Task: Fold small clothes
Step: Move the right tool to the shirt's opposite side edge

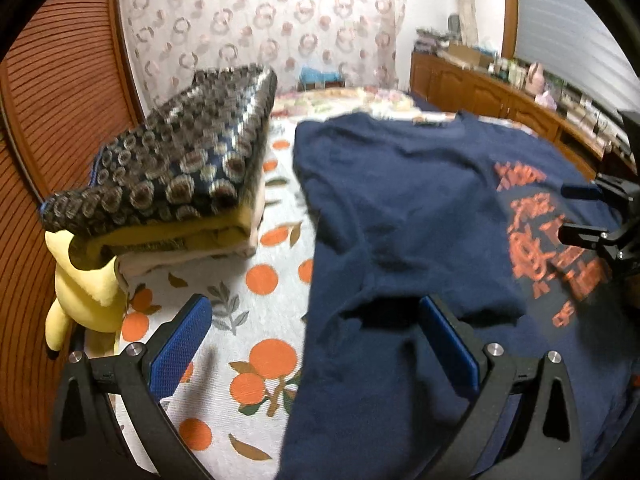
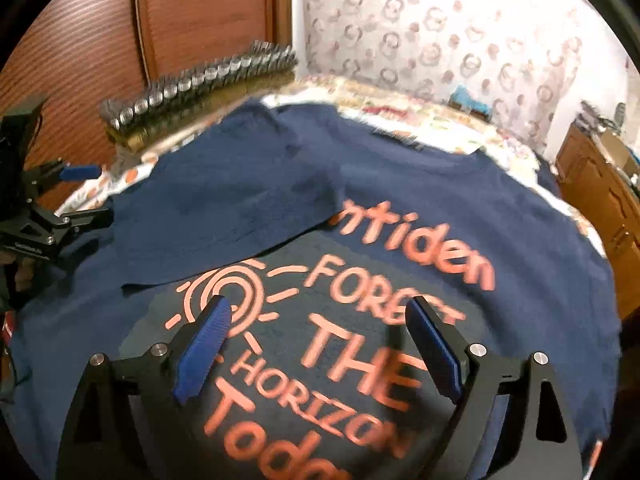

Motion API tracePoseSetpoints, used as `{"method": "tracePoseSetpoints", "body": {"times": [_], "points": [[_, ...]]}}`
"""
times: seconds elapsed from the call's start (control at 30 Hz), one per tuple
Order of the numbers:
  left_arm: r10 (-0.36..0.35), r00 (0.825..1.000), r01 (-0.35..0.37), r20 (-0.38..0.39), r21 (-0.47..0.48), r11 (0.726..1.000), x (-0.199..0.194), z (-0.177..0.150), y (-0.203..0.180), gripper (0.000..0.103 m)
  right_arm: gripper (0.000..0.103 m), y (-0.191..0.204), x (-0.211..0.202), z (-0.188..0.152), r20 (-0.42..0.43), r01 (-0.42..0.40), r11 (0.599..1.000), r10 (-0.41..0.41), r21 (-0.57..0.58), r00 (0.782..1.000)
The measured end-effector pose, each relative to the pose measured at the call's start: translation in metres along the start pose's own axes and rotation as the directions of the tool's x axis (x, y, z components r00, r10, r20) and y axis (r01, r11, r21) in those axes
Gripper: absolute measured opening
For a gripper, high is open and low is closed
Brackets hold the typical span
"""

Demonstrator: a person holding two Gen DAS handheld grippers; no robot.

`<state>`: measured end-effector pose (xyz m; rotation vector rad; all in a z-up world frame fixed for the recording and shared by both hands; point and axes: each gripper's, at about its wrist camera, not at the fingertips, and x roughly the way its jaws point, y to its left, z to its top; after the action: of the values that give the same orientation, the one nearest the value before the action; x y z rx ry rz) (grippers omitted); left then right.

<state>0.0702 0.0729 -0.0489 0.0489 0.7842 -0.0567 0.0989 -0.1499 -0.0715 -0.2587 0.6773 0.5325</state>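
A navy T-shirt [image 1: 400, 200] with orange lettering lies flat on the bed, print side up [image 2: 360, 352]. One side flap [image 2: 224, 208] is folded inward and covers part of the print. My left gripper [image 1: 316, 308] hovers open over the shirt's left edge, its blue pads apart and holding nothing. It also shows at the left edge of the right wrist view [image 2: 96, 194]. My right gripper [image 2: 320, 304] hangs open above the sun design and lettering, with no cloth between its pads. In the left wrist view it appears at the far right [image 1: 566, 213].
A stack of folded clothes [image 1: 172, 184] sits on the orange-patterned bed sheet [image 1: 256, 280] left of the shirt. A yellow plush toy [image 1: 80, 300] lies beside it by the wooden panel [image 1: 52, 120]. A wooden cabinet [image 1: 480, 88] with clutter runs along the right side.
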Motion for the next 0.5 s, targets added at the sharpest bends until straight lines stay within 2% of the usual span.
{"method": "tracePoseSetpoints", "body": {"times": [0.13,0.27,0.5], "points": [[-0.035,0.996,0.035,0.077,-0.004,0.999,-0.022,0.006,-0.01,0.103,0.09,-0.029,-0.032,-0.016,0.038,0.055,0.997,-0.057,0.051,0.998],[-0.087,0.986,0.089,0.144,-0.006,0.996,-0.04,0.009,-0.025,0.103,0.089,-0.069,-0.062,-0.04,0.051,0.126,0.984,-0.133,0.13,0.99],[-0.151,0.968,0.153,0.198,0.007,0.988,-0.051,0.012,-0.051,0.103,0.085,-0.141,-0.106,-0.096,0.007,0.245,0.929,-0.257,0.277,0.966]]}}
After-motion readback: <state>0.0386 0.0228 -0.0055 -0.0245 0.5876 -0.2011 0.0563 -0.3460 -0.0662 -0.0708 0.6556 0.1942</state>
